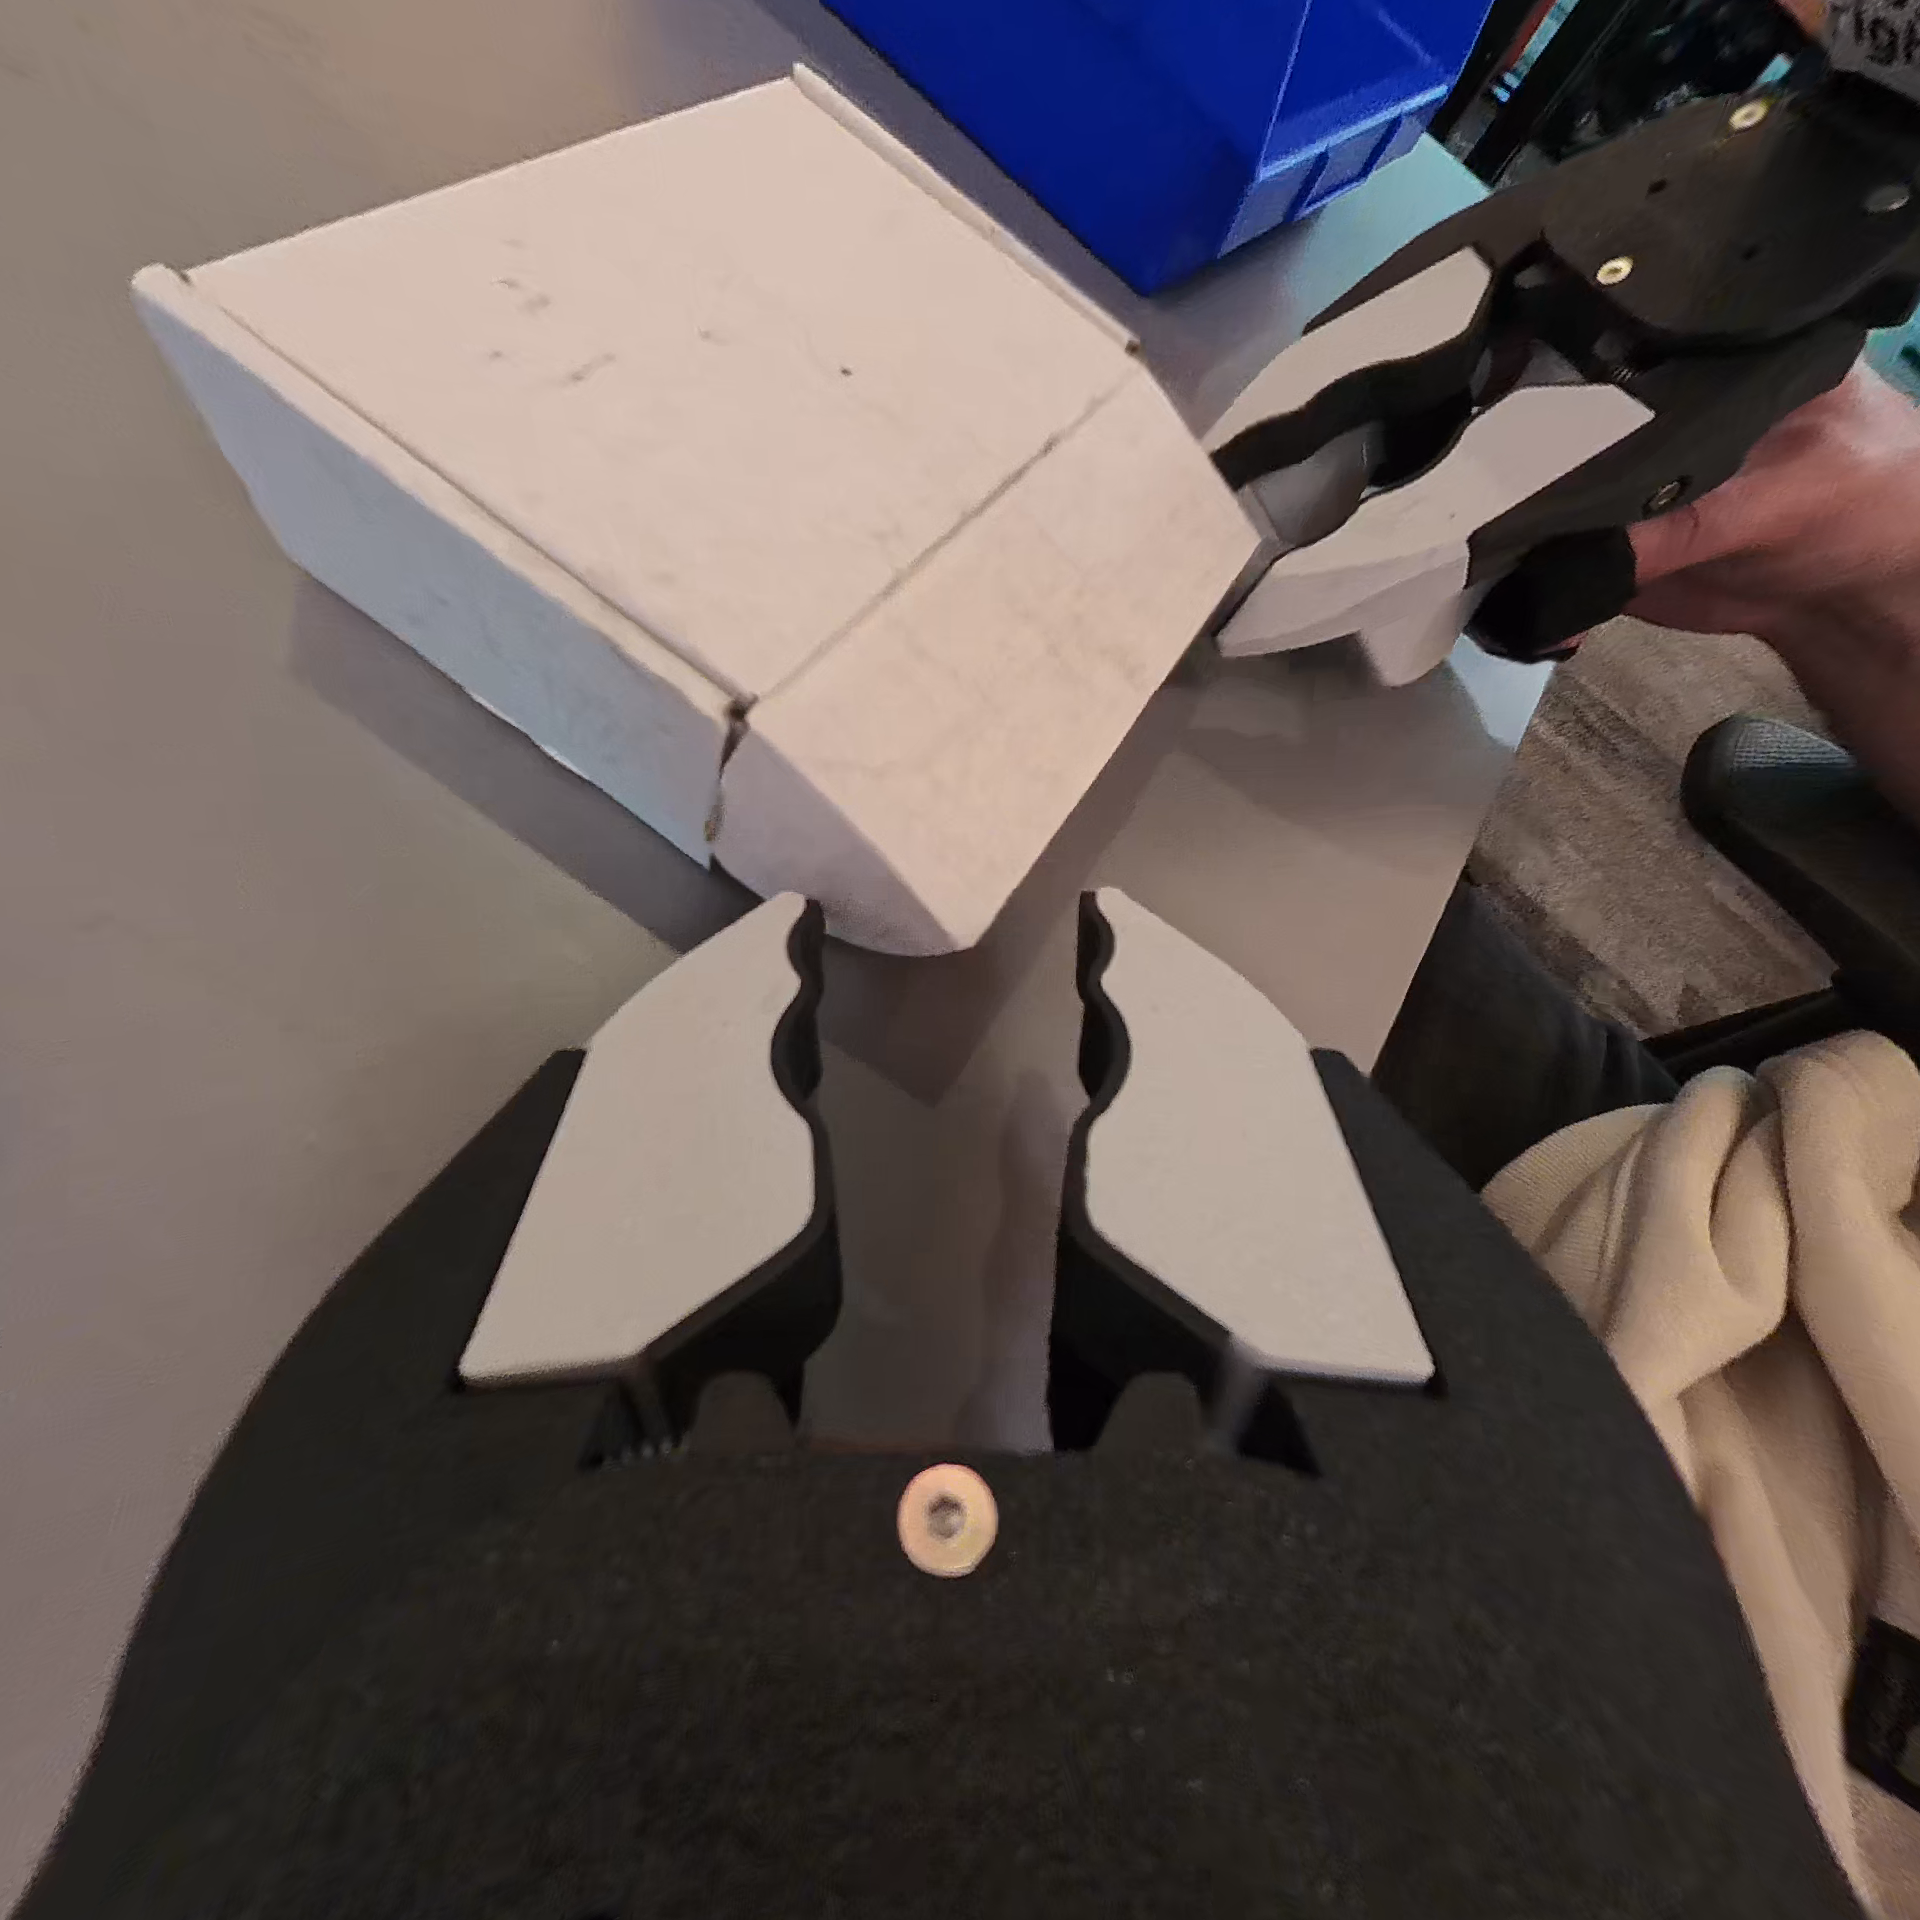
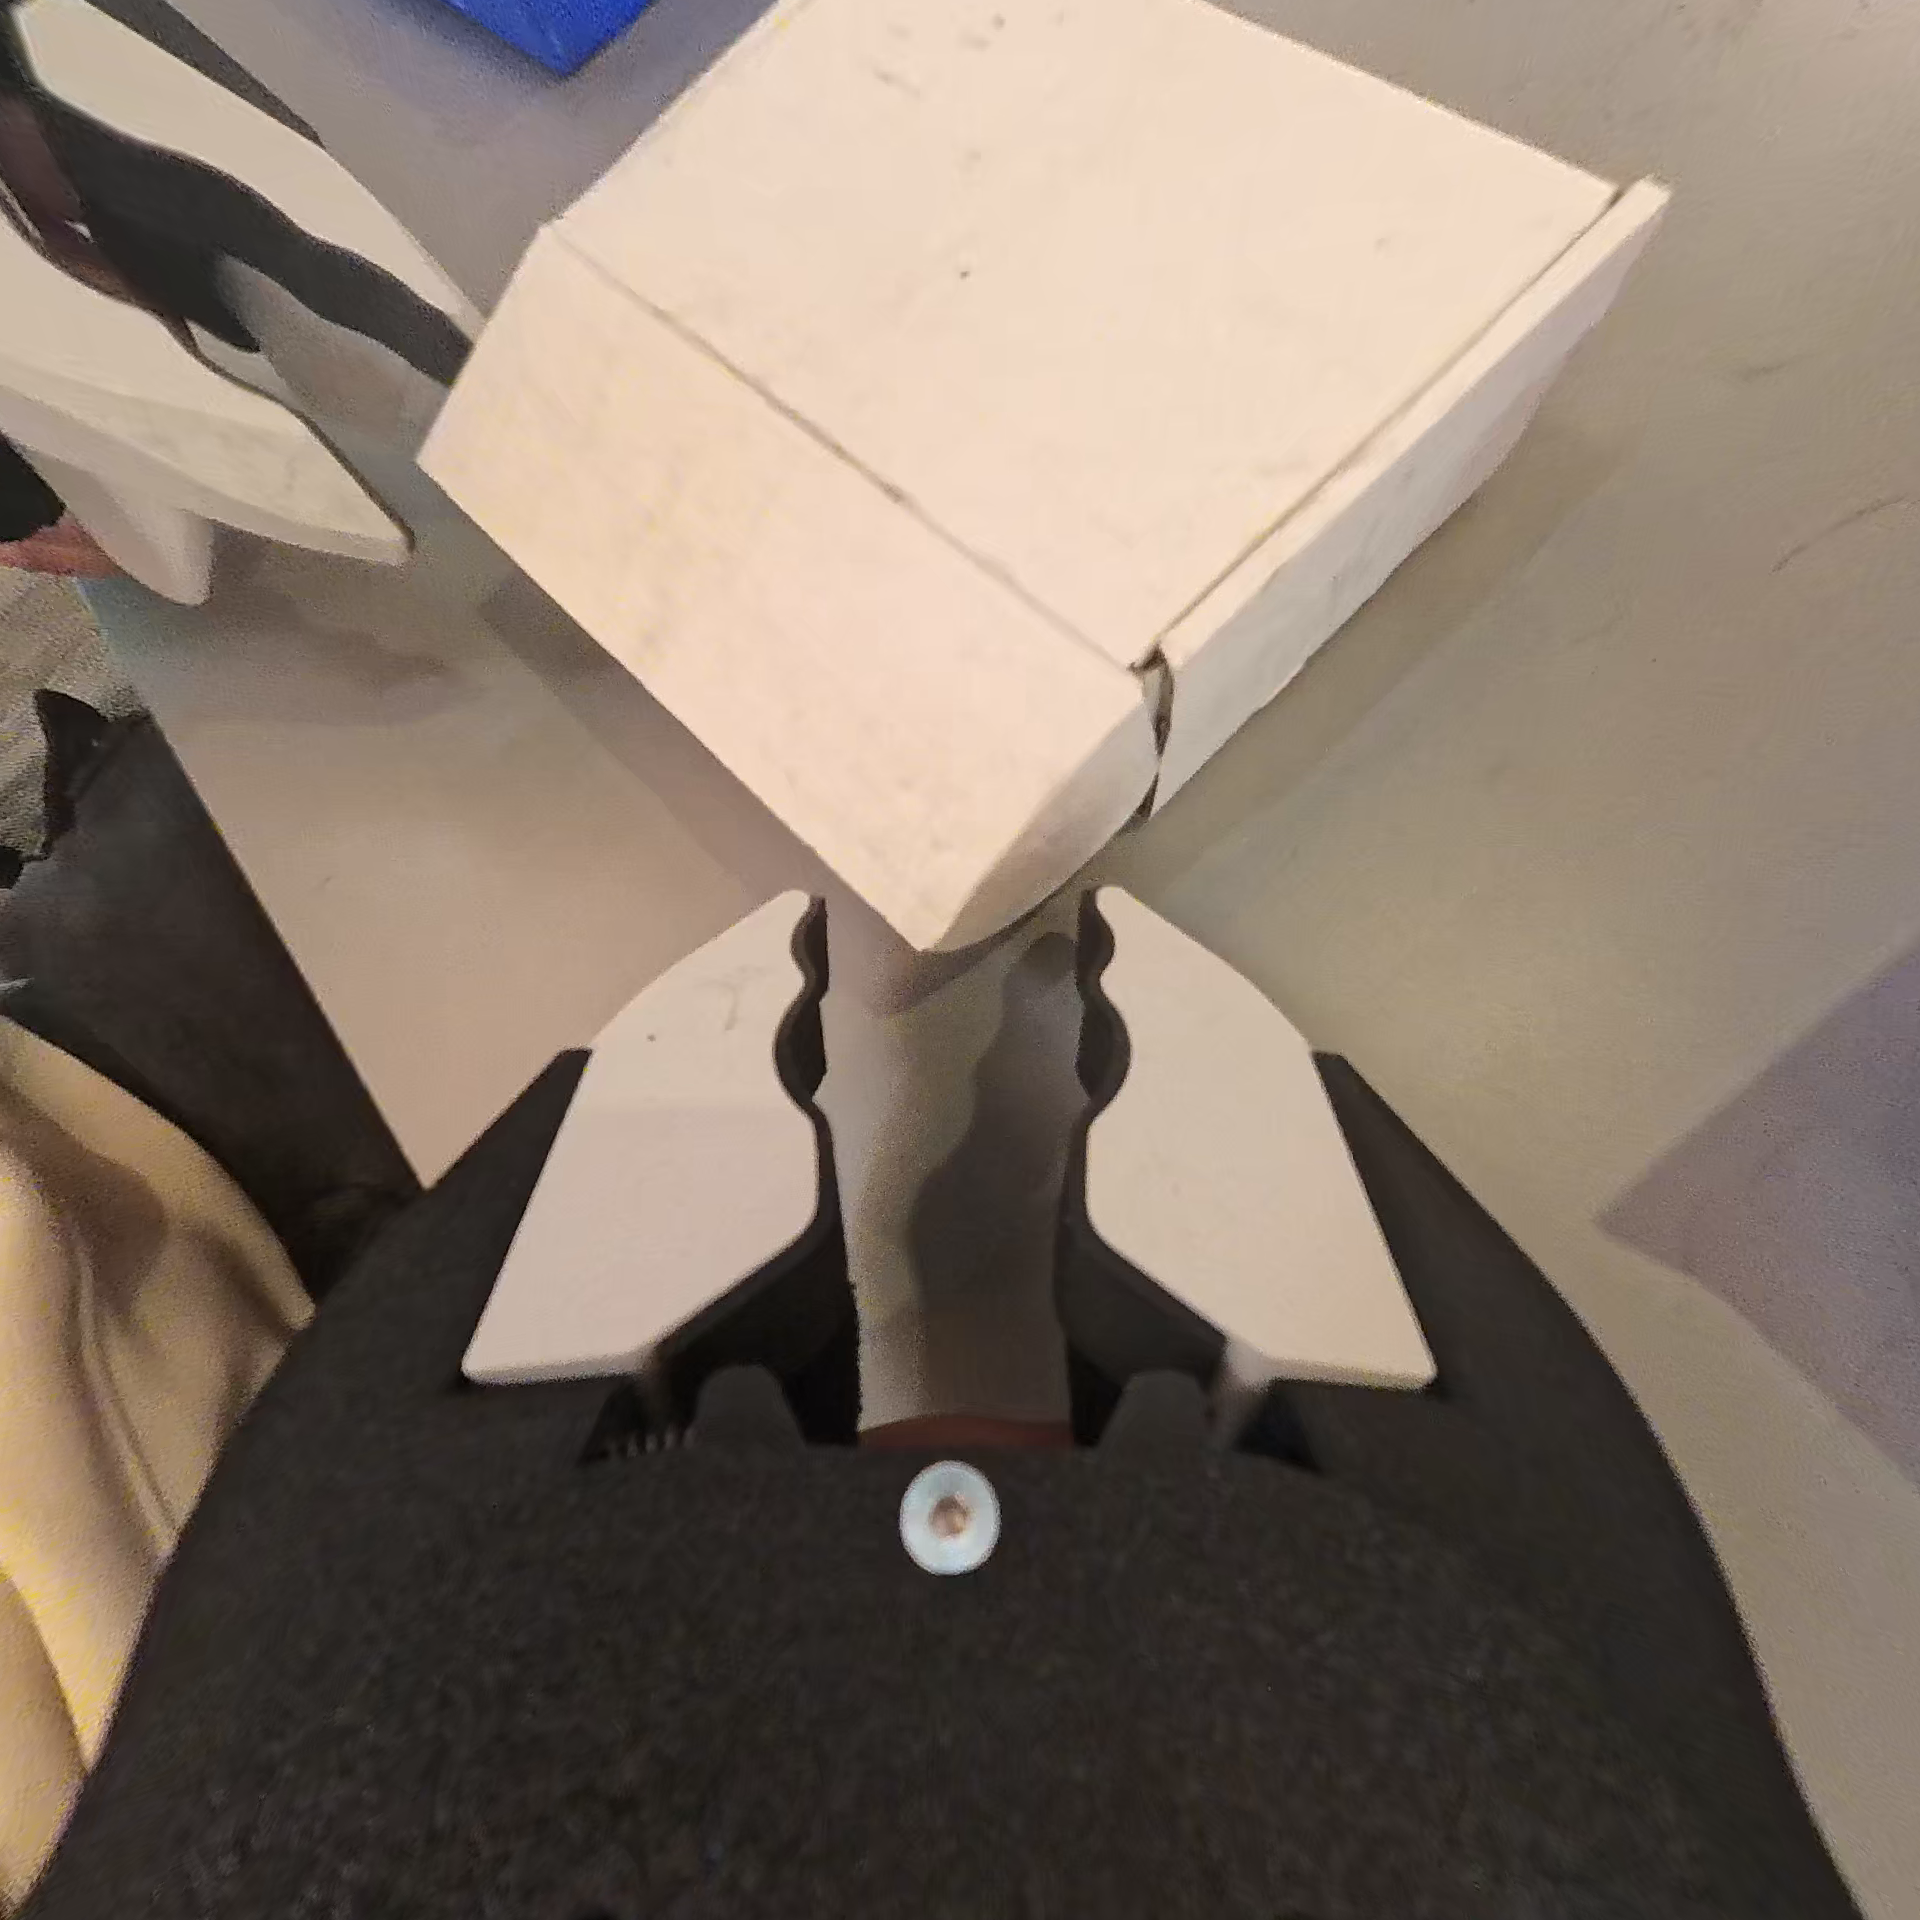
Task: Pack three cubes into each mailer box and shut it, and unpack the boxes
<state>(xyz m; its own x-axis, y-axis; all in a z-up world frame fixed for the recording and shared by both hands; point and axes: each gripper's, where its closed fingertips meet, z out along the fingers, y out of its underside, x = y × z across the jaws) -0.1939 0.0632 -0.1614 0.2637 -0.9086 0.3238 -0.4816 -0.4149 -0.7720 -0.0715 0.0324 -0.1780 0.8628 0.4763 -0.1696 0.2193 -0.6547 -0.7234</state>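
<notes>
Flanking white mailer box (image 1: 665, 436), both tools gape; blue bin (image 1: 1195, 114) behind.

Black felt-textured gripper bodies (image 1: 945, 914), grey jaws, central screw (image 1: 947, 1520); cream sleeve (image 1: 1714, 1299).

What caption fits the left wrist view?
Both open tongs, left and right, flank the front flap of a white mailer box.

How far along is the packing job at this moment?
Looks done: the white mailer box has its lid down, front flap still sticking out. In hand: both open, the left gripper and right gripper flank that flap. Left: tucking or opening; no cubes visible.
</notes>
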